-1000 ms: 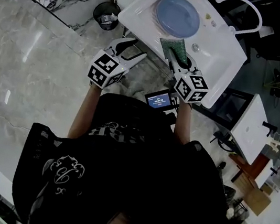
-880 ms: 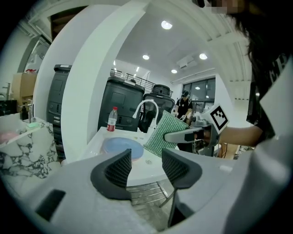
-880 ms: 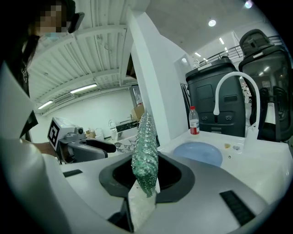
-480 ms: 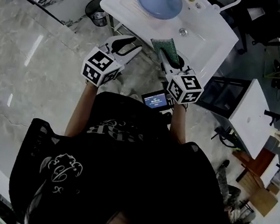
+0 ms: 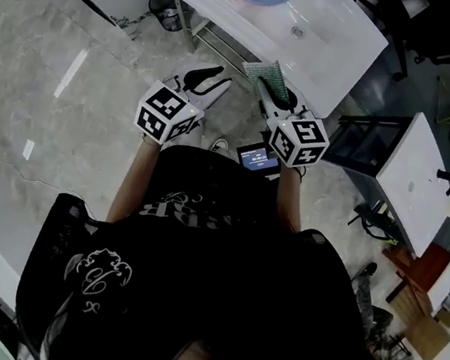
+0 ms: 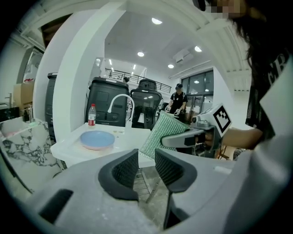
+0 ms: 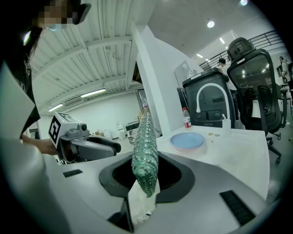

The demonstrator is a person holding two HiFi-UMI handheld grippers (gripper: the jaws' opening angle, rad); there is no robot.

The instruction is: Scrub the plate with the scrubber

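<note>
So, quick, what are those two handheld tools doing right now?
Left gripper: open, nothing between its fingers, which have just been closing partway.
Right gripper: closed on the green scrubber.

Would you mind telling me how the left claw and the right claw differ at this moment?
The left claw is empty, whereas the right claw clamps the green scrubber. The left's jaws stand slightly apart, having just been closing; the right's press the scrubber. Both point toward the blue plate.

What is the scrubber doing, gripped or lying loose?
Gripped: the scrubber stands on edge, clamped between the jaws of the right gripper.
</note>
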